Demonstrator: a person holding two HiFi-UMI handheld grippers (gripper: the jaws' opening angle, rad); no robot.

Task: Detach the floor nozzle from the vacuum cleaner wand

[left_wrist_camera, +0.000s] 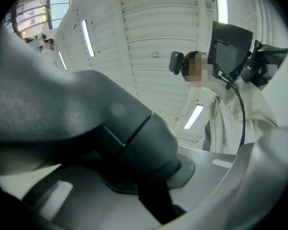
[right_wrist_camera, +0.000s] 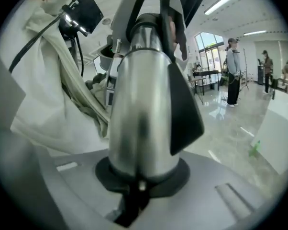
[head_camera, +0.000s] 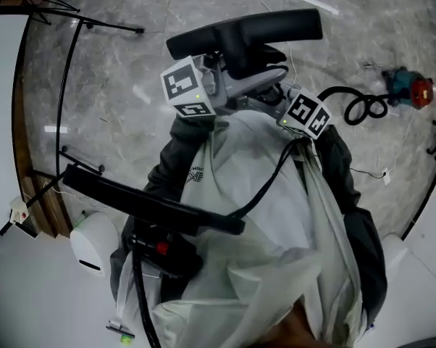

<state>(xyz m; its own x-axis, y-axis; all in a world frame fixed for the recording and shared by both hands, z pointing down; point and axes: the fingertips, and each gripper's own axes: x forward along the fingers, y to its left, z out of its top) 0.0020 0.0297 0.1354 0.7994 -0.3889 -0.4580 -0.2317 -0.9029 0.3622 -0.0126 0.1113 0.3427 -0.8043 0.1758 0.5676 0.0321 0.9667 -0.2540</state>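
Both tools are clenched. The left tool grips the dark grey neck of the floor nozzle, and the right tool bites on the shiny metal wand. The black nozzle is held up off the marble floor, with the wand just behind it, close to the person's pale jacket. Well off to the nozzle's right, a teal-and-red gadget with a looped black cable lies on that floor.

Glossy metal wand, matt plastic nozzle
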